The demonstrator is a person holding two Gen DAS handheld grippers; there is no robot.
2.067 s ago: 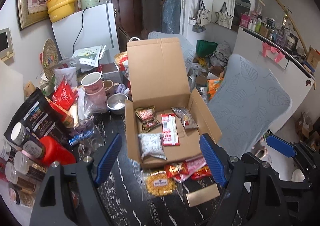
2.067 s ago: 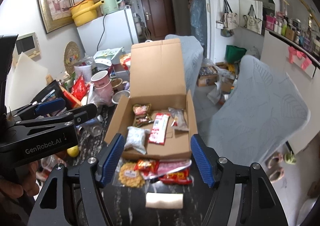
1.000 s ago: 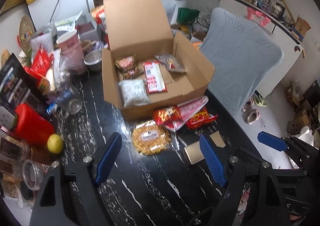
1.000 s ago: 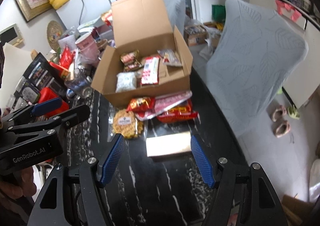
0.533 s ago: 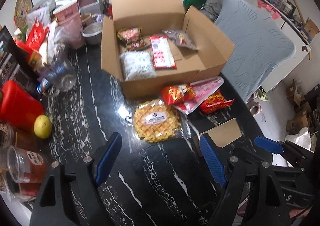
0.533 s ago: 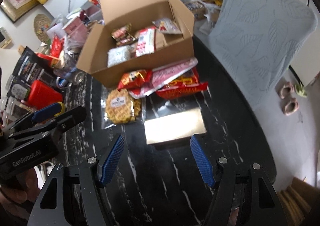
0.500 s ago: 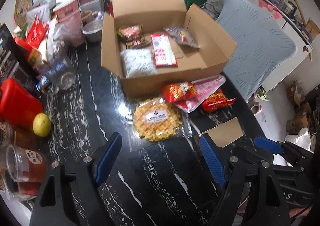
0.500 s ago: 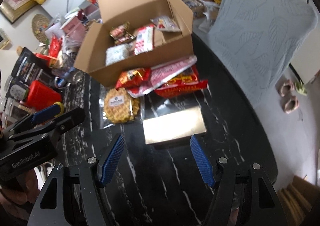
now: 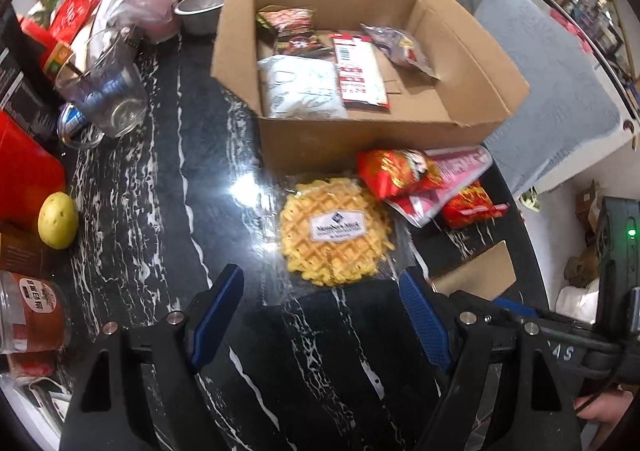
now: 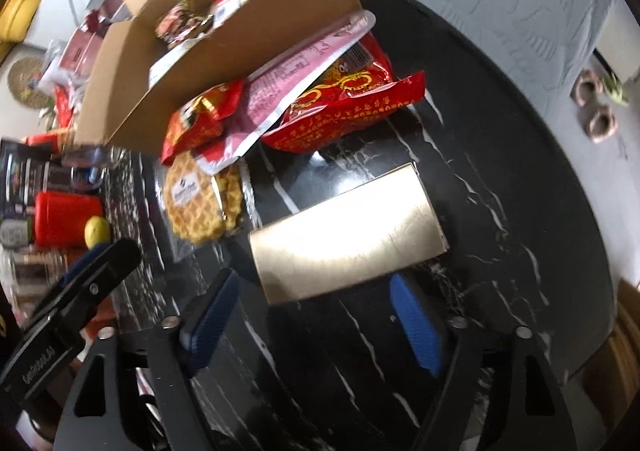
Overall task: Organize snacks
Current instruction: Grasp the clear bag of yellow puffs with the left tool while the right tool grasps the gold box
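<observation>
Two grippers are pointed steeply down at a black marbled table, each aimed at a different snack lying outside the open cardboard box. The left gripper is held with its blue fingers well apart and nothing between them; the wrapped waffle lies just beyond the gap, flat on the table in front of the box wall. The right gripper is seen with its jaws opening, and the flat golden packet lies just ahead of them, not yet between the pads and not touched as far as can be judged, though that view is smeared by motion. Beside the waffle a small red bag, a pink pouch and a larger red packet are piled against the box front, overlapping one another. Inside the box a white pouch, a red-and-white sachet and a few dark wrappers are already laid. The step in hand is judged to be the approach for a pick, with most loose snacks not yet packed. For the next move, each gripper would need to be lowered until its pads straddle its item; since both items lie flat and thin, an edge must be caught, and the waffle's loose clear wrapper may slip or crumple if pinched too lightly.
</observation>
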